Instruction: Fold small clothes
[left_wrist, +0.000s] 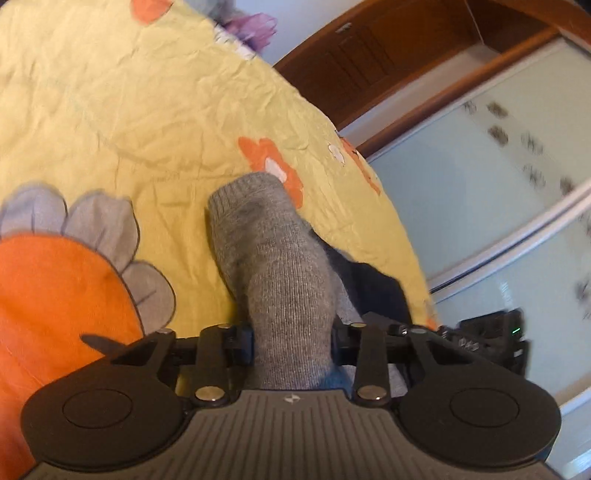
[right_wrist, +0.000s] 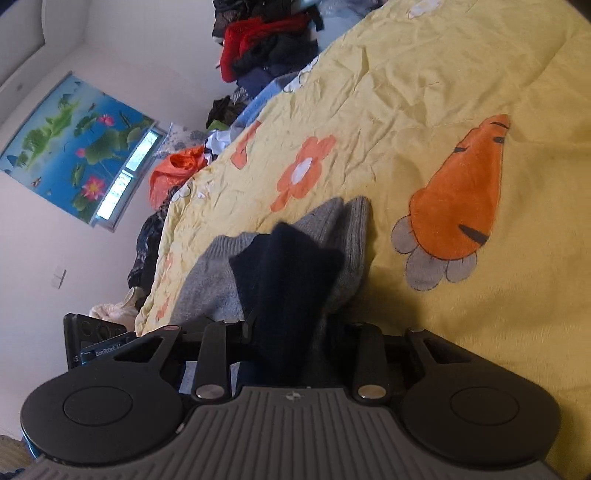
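Held: my left gripper (left_wrist: 293, 343) clamps a grey knitted sock (left_wrist: 269, 258), frame centre.
Beneath: crumpled yellow flower-print bedsheet (left_wrist: 147, 110).

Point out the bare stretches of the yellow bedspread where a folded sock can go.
Free: the wrinkled yellow bedspread beyond the orange flower print, and the patch between the grey knitted sock and the big orange carrot print. Crowded: the far bed edge, heaped with the red and dark clothes pile, and the spot around the dark navy sock.
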